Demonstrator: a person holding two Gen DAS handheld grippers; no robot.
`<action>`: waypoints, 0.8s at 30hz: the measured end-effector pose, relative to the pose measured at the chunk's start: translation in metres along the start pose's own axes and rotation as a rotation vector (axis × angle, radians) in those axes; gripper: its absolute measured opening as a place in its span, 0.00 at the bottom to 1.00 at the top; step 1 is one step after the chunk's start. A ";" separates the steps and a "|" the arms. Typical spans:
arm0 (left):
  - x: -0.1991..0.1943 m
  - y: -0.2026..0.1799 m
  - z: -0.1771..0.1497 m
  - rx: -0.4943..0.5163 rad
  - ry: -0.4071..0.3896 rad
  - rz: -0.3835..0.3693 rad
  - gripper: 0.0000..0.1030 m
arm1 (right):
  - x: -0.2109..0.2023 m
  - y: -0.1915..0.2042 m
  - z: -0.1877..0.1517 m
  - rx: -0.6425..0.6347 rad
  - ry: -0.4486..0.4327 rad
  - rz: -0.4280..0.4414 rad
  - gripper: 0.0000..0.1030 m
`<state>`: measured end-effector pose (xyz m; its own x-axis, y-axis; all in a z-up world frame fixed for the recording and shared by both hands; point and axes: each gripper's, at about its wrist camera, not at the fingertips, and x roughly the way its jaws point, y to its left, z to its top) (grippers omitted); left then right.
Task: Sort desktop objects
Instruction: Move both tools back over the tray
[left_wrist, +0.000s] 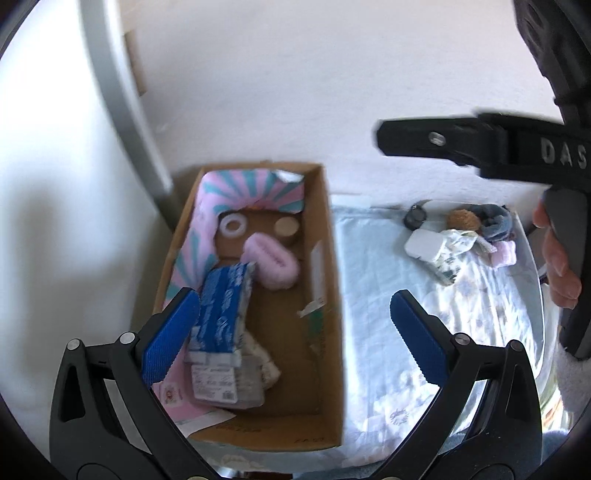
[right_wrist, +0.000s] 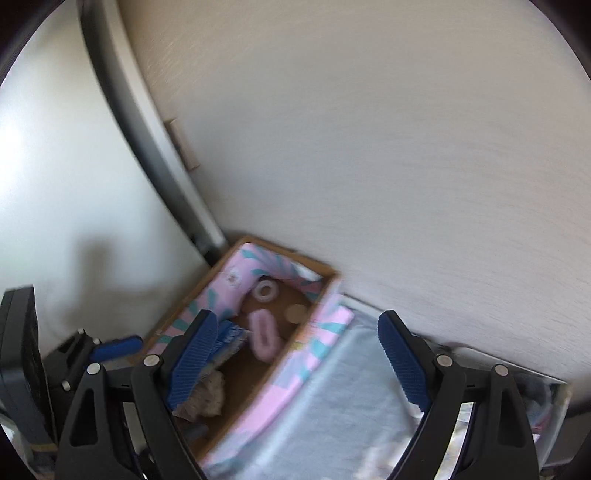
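Desktop objects: a small heap (left_wrist: 461, 236) is lying at the far right corner of the cloth-covered bench (left_wrist: 369, 295), well apart from the cardboard box (left_wrist: 328, 258) on its left side.
White case (left_wrist: 424, 245): looking stiff, smooth and light; likely slippery, so the fingers should be closing across its two long flat edges.
Brown fuzzy ball (left_wrist: 463, 219): seeming soft and light; it is probably squashing under a pinch, so taking it across the middle.
Grey and pink cloth pieces (left_wrist: 496, 225): limp; pinching a bunched fold is suiting best.
Box contents: a pink hair clip (left_wrist: 273, 260), a blue packet (left_wrist: 221, 306) and a white ring (left_wrist: 232, 225) are already sitting inside.
Left gripper (left_wrist: 295, 332): fingers are standing wide, holding nothing, above the box.
Right gripper (right_wrist: 295, 358): fingers are standing wide and empty too, hovering over box and bench.
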<state>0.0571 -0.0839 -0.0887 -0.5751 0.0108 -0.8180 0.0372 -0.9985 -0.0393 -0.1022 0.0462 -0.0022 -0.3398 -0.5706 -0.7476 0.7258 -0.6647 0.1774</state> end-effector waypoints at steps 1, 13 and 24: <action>-0.001 -0.006 0.002 0.009 -0.006 -0.008 1.00 | -0.007 -0.009 -0.003 0.000 -0.006 -0.018 0.84; 0.027 -0.082 0.033 0.110 0.003 -0.152 1.00 | -0.088 -0.131 -0.061 0.140 -0.027 -0.246 0.84; 0.069 -0.134 0.055 0.305 0.027 -0.264 1.00 | -0.119 -0.198 -0.110 0.277 0.005 -0.340 0.84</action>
<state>-0.0321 0.0481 -0.1083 -0.5104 0.2663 -0.8177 -0.3552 -0.9312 -0.0816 -0.1397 0.2987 -0.0193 -0.5287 -0.2948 -0.7960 0.3849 -0.9191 0.0847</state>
